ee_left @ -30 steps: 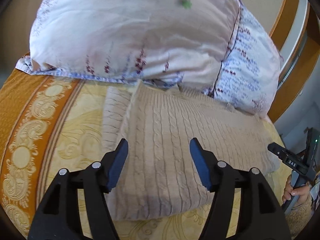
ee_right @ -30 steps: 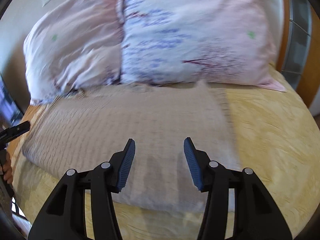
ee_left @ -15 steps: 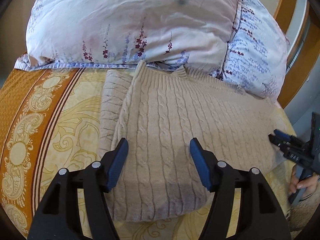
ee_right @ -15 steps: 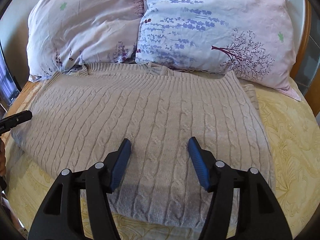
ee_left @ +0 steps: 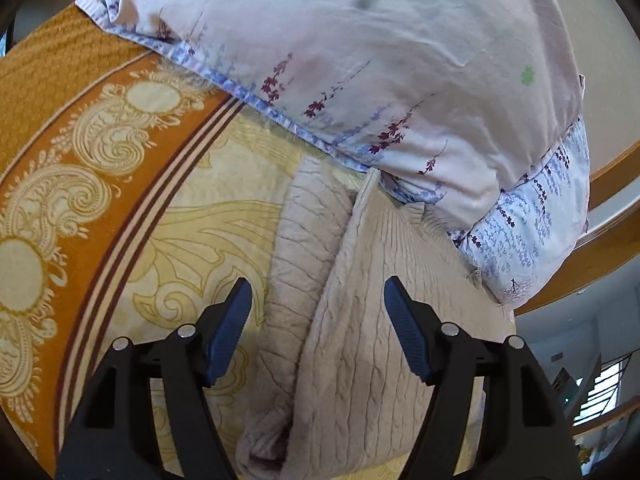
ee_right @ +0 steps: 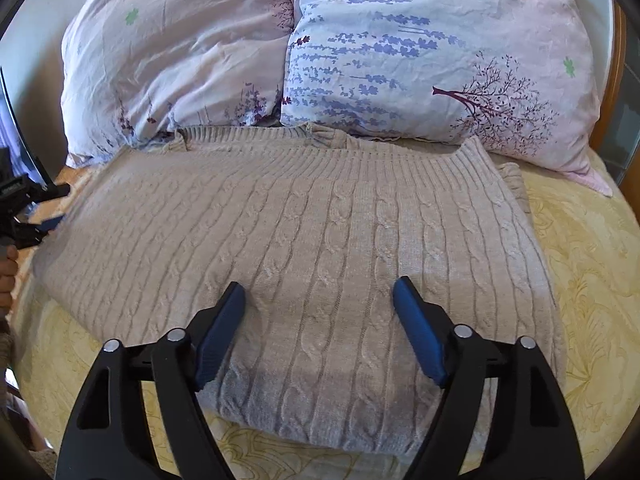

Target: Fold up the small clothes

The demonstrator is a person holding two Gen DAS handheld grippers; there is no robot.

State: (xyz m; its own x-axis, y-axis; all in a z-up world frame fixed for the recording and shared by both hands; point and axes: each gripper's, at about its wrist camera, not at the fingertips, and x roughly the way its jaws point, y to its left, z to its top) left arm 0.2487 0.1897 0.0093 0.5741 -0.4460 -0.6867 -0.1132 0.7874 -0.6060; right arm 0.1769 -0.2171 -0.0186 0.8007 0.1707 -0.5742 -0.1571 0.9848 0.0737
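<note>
left wrist: my left gripper [ee_left: 318,322] fingers spread wide, holding nothing, over the side edge of the beige cable-knit sweater [ee_left: 360,320] at lower centre; its sleeve [ee_left: 304,256] lies folded beside the body, pillow [ee_left: 360,60] above | right wrist: my right gripper [ee_right: 318,320] fingers spread, empty, above the sweater's hem, sweater flat mid-frame on the yellow bedspread [ee_right: 592,280]

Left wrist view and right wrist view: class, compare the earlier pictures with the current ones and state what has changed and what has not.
The left gripper swung left, now over the sweater's sleeve edge. The right gripper steadied over the body. Nothing was grasped or released. Sweater, pillows and bedspread stayed put.
</note>
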